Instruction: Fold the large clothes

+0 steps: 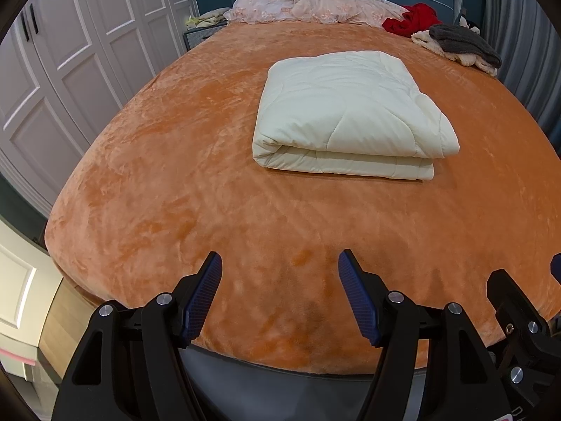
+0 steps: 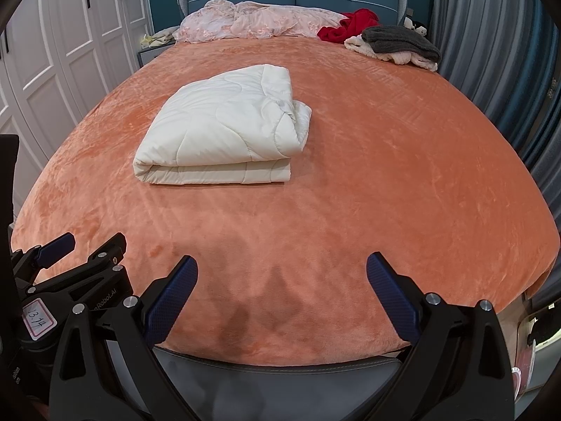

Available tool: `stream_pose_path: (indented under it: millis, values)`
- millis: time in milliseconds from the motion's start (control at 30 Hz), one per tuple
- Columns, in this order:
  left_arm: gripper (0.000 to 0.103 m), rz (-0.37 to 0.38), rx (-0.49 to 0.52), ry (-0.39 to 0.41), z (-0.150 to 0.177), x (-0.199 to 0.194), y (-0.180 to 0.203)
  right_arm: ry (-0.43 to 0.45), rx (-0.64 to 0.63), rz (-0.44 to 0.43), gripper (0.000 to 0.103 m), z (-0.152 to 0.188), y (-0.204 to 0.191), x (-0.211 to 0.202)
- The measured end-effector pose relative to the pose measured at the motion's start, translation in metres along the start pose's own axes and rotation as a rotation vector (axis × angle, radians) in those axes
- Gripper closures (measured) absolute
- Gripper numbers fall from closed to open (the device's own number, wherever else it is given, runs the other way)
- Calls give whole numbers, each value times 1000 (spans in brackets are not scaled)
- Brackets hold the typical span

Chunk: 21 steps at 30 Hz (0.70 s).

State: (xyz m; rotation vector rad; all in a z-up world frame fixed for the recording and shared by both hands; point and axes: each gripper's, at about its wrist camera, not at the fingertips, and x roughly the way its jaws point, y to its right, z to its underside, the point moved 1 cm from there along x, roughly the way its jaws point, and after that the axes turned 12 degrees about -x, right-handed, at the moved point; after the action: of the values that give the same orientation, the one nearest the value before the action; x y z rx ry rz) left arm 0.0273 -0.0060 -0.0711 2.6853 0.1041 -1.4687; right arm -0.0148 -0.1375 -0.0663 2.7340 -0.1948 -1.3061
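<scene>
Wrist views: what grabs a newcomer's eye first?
The cream quilted comforter, folded into a thick rectangle, lying mid-bed on the orange plush bedspread. Next, the open left gripper and right gripper at the foot edge, both empty. Then the red garment and dark grey knit near the blue headboard.

Even, soft indoor light, sharp centre, heavy fisheye bend w/ dark vignette at edges.

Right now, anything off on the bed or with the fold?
The white quilt is folded, but its right-hand layers splay unevenly rather than lining up. Loose clothes remain heaped at the headboard: red garment, grey knit, pink bedding. Both grippers' jaws are open, holding nothing.
</scene>
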Motion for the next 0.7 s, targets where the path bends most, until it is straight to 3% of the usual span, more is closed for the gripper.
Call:
stream_pose_path:
  millis: [700]
  values:
    - [39,-3,-6,-6,0,6,-7,0,-7,0,8,0,-1,-1]
